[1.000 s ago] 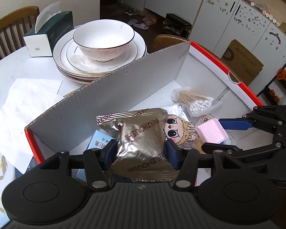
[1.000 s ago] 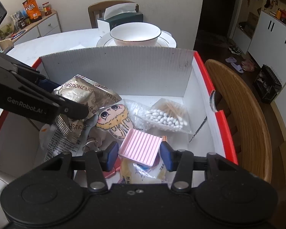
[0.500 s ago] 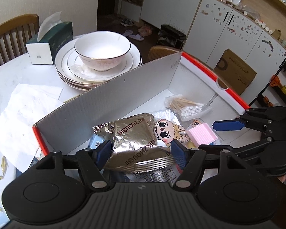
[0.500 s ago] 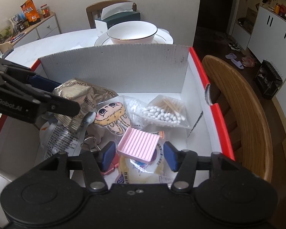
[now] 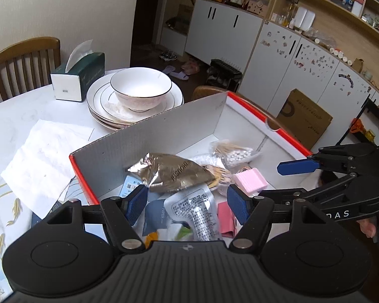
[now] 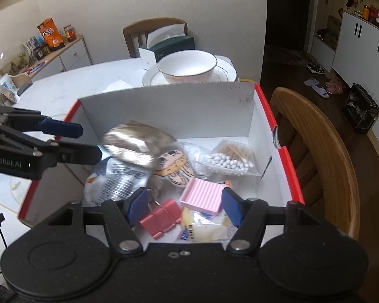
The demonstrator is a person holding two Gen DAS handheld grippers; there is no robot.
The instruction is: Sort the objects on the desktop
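A white cardboard box (image 5: pixel 149 141) with red edges holds the sorted items. My left gripper (image 5: pixel 187 204) is open above the box's near end, with nothing touching its pads. Beyond it a gold foil packet (image 5: pixel 174 173) lies loose on the pile; in the right wrist view this packet (image 6: pixel 136 146) is blurred. My right gripper (image 6: pixel 184 207) has its jaws opening. A pink ridged tray (image 6: pixel 202 195) lies below and between them, free of the pads. Each gripper shows in the other's view: the right gripper (image 5: pixel 280 180) and the left gripper (image 6: pixel 84 141).
Also in the box are a bag of cotton swabs (image 6: pixel 233 161), a cartoon-face packet (image 6: pixel 175 166), a red binder clip (image 6: pixel 161 218) and a silver pouch (image 5: pixel 199 214). Behind it stand stacked plates with a bowl (image 5: pixel 141 91), a tissue box (image 5: pixel 78 79) and a paper napkin (image 5: pixel 45 161). A wooden chair (image 6: pixel 323 151) is at the right.
Both grippers opened and drew up and back from the box. The gold packet left the left jaws and the pink tray left the right jaws; both now lie in the box.
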